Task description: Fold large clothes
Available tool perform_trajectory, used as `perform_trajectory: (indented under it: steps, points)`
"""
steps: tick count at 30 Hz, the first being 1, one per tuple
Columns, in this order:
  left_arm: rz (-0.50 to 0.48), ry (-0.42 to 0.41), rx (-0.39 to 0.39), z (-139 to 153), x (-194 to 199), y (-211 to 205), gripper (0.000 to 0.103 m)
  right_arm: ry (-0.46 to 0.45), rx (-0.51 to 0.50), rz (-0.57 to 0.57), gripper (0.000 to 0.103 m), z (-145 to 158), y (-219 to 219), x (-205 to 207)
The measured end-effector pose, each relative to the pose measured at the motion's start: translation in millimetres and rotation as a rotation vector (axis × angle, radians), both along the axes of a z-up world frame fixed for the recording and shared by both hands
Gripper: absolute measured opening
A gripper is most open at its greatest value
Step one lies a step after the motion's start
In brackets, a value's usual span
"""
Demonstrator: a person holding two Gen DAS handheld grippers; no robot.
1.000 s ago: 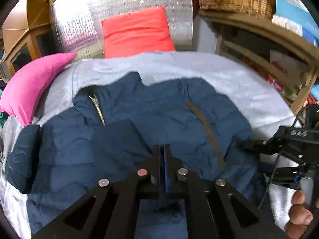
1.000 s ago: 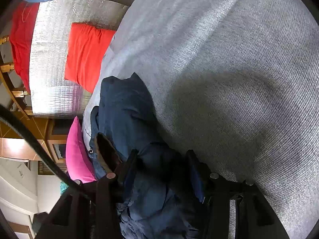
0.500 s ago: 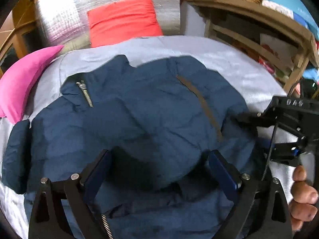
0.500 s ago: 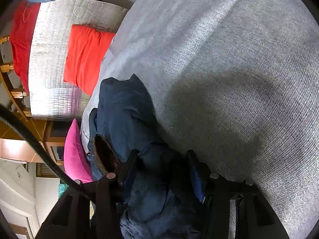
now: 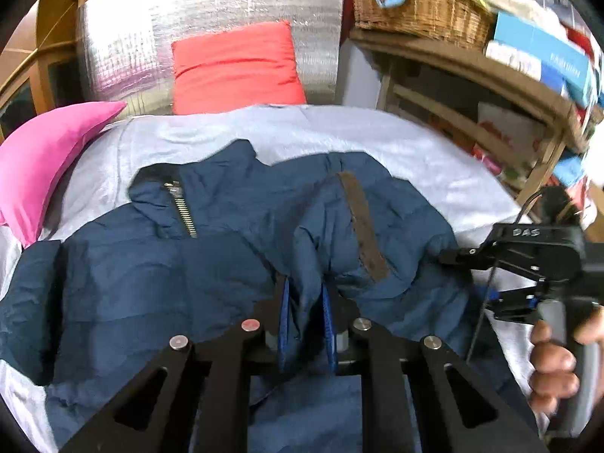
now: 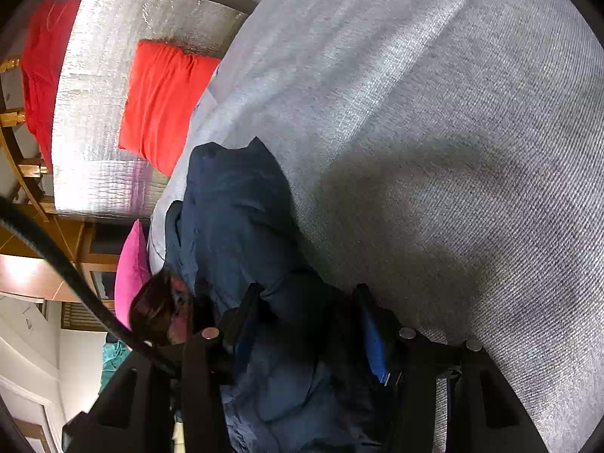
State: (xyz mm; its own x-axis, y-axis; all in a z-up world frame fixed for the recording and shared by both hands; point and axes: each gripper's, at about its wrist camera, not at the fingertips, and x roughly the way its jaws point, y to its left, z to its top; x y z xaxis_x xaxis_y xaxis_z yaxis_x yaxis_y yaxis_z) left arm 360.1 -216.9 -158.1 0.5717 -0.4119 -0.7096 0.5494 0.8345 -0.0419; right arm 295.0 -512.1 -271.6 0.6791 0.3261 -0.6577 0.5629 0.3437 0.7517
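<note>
The grey bed cover (image 6: 434,151) lies bare and open beyond the navy jacket (image 5: 158,264). The pink pillow (image 5: 41,158) bounds the left edge, the red pillow (image 5: 234,68) the far end, and the wooden shelf (image 5: 472,87) the right side.

Left gripper (image 5: 305,304): a second ago your jaws were shut with no cloth between them; half a second ago they stood wide over the jacket (image 5: 211,264); now they are closed on a raised fold of it.

Jacket: the panel carrying the brown strip (image 5: 364,226) lay flat before; it is now drawn up into a ridge that runs into your left jaws, and the strip bends over that ridge.

Left view: it swung in over the jacket at the half-second mark, then came back; the wicker basket (image 5: 415,3) is in view again at the top.

Right view: a dark object with a pink patch (image 6: 162,309) now shows at the left, where a brown-lined jacket edge showed before.
</note>
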Motion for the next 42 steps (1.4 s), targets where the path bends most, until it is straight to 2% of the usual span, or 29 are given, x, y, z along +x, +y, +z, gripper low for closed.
perform_trajectory:
  steps: [6, 8, 9, 10, 12, 16, 19, 22, 26, 27, 29, 31, 33, 36, 37, 38, 40, 42]
  points:
    - [0.097, 0.076, -0.051, 9.4, 11.4, 71.5, 0.024, 0.003, -0.015, -0.005, 0.053, 0.9, 1.9, 1.6]
    - [0.133, 0.110, -0.071, 8.5, 15.9, 94.9, 0.030, 0.005, -0.024, -0.008, 0.053, 1.6, 3.2, 1.9]
    - [0.162, 0.119, -0.066, 8.6, 17.7, 107.4, 0.045, 0.005, -0.027, -0.010, 0.053, 1.8, 3.7, 2.0]
    - [0.196, 0.122, -0.056, 8.5, 18.6, 120.1, 0.065, 0.006, -0.028, -0.013, 0.053, 1.9, 4.1, 2.1]
    - [0.252, 0.129, -0.063, 9.4, 20.6, 145.0, 0.078, 0.005, -0.027, -0.019, 0.053, 2.9, 5.3, 2.6]
    - [0.306, 0.190, -0.088, 2.8, 28.1, 176.5, 0.079, -0.006, -0.046, -0.021, 0.057, 9.8, 5.7, 3.0]
    - [0.355, 0.241, -0.111, -5.3, 35.6, 194.1, 0.078, -0.050, -0.115, -0.041, 0.059, 26.6, 8.1, 0.9]
    - [0.369, 0.260, -0.140, -6.8, 37.7, 203.8, 0.079, -0.099, -0.242, -0.057, 0.060, 51.1, 17.1, -0.4]
    - [0.376, 0.217, -0.162, 6.3, 32.0, 215.1, 0.079, -0.202, -0.471, -0.026, 0.060, 91.6, 41.9, -1.3]
    - [0.379, 0.206, -0.179, 9.7, 30.7, 218.1, 0.079, -0.237, -0.525, 0.002, 0.060, 100.2, 53.6, -0.2]
    - [0.377, 0.203, -0.191, 9.7, 33.3, 218.3, 0.079, -0.271, -0.568, 0.089, 0.060, 106.4, 75.0, 7.7]
    - [0.370, 0.227, -0.156, 0.5, 35.1, 210.4, 0.079, -0.271, -0.571, 0.176, 0.060, 102.0, 93.8, 17.2]
    - [0.364, 0.275, -0.089, -15.6, 39.8, 196.6, 0.079, -0.232, -0.539, 0.284, 0.060, 89.5, 114.4, 32.1]
    - [0.360, 0.391, 0.032, -49.6, 48.5, 178.7, 0.079, -0.087, -0.453, 0.440, 0.060, 51.1, 139.0, 57.3]
    - [0.372, 0.448, 0.070, -62.9, 52.0, 176.8, 0.079, -0.055, -0.460, 0.449, 0.058, 42.7, 140.4, 58.3]
    - [0.377, 0.470, 0.059, -66.4, 53.2, 178.7, 0.079, -0.060, -0.478, 0.439, 0.057, 42.5, 140.8, 57.7]
    - [0.383, 0.468, 0.010, -53.7, 51.6, 187.5, 0.078, -0.080, -0.447, 0.431, 0.057, 49.1, 135.7, 54.7]
    - [0.349, 0.404, -0.091, -24.0, 44.6, 201.6, 0.079, -0.144, -0.399, 0.390, 0.058, 56.9, 126.2, 46.5]
